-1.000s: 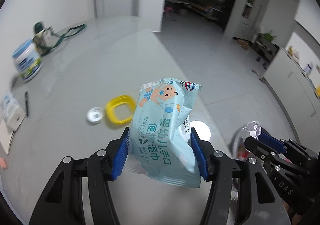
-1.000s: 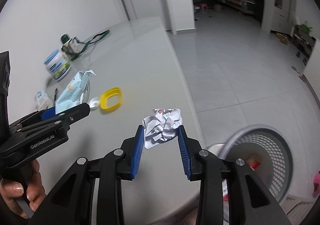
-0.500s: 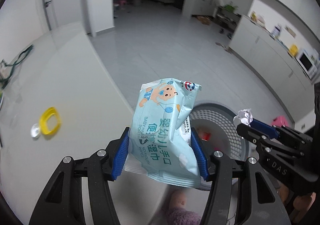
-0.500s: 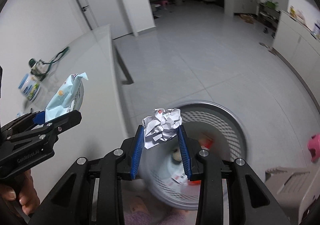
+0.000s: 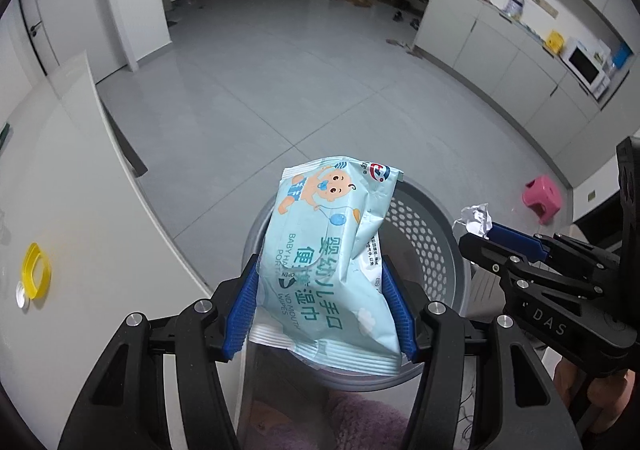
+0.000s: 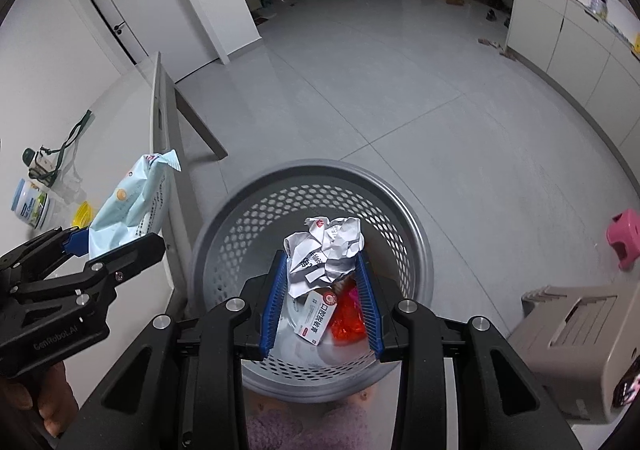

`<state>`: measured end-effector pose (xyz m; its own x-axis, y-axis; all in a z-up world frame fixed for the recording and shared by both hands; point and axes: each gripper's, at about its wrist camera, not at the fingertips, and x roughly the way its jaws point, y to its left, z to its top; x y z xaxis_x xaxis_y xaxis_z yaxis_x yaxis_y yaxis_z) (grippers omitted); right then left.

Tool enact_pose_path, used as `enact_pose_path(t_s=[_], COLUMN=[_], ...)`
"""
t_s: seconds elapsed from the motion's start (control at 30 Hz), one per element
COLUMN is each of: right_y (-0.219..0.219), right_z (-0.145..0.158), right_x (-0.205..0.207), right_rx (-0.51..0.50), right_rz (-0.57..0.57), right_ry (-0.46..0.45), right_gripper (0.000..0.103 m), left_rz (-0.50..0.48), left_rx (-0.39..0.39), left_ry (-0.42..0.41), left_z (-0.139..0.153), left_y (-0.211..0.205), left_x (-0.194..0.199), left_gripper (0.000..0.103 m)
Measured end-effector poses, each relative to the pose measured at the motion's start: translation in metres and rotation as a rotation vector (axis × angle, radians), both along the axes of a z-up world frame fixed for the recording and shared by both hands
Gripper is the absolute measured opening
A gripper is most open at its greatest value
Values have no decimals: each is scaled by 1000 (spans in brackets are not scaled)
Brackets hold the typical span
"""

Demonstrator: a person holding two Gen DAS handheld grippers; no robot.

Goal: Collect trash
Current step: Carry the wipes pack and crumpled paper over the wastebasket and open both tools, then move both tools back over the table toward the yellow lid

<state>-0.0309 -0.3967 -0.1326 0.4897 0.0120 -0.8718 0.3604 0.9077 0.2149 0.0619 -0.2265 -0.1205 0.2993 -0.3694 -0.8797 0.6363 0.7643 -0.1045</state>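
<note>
- Pale blue plastic pack of baby wipes (image 5: 332, 270) with a cartoon baby printed on it sits clamped between the blue ribbed pads of the left gripper (image 5: 324, 286); jaws partly closed, pressing both side edges of the pack.
- Pack stands roughly upright in the jaws, top end crumpled, over the near left rim of a round grey perforated plastic waste basket (image 6: 404, 217) on the grey tiled floor.
- Crumpled white paper ball (image 6: 326, 250) with red and black print is pinched between the pads of the right gripper (image 6: 322, 282); jaws narrowly set, gripping it on both sides.
- Paper ball hangs directly above the basket's open mouth.
- Inside the basket: a white printed carton (image 6: 316, 318) and a red crinkled wrapper (image 6: 348, 320), lying side by side on the bottom.
- White worktop (image 5: 60, 209) edge runs just left of the basket; on it a yellow ring (image 5: 37, 270) with a small white cap (image 5: 22, 296) touching it.
- Farther along the worktop, in the right wrist view: a white and blue tub (image 6: 32, 207) and a small bottle with a green strap (image 6: 40, 161).
- Pink plastic stool (image 6: 624, 236) stands on the floor well right of the basket; a beige plastic step stool (image 6: 576, 330) nearer.
</note>
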Motion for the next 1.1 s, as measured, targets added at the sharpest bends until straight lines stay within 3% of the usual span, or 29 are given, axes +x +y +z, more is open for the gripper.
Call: enact_pose_path(t_s=[0.53, 0.63, 0.7, 1.1], right_y=[-10, -11, -11, -11], right_z=[-24, -24, -23, -16], right_x=[-3, -4, -4, -12], right_rx=[58, 58, 53, 50], right_rz=[9, 9, 6, -2], right_ry=[22, 22, 16, -6], right_gripper=[34, 40, 55, 56], left_rz=[-13, -7, 1, 24], left_rx=[67, 70, 73, 67], left_ry=[19, 15, 15, -8], left_z=[-5, -4, -4, 2], left_y=[-18, -16, -14, -2], left_x=[-1, -4, -5, -13], left_gripper=[57, 57, 60, 65])
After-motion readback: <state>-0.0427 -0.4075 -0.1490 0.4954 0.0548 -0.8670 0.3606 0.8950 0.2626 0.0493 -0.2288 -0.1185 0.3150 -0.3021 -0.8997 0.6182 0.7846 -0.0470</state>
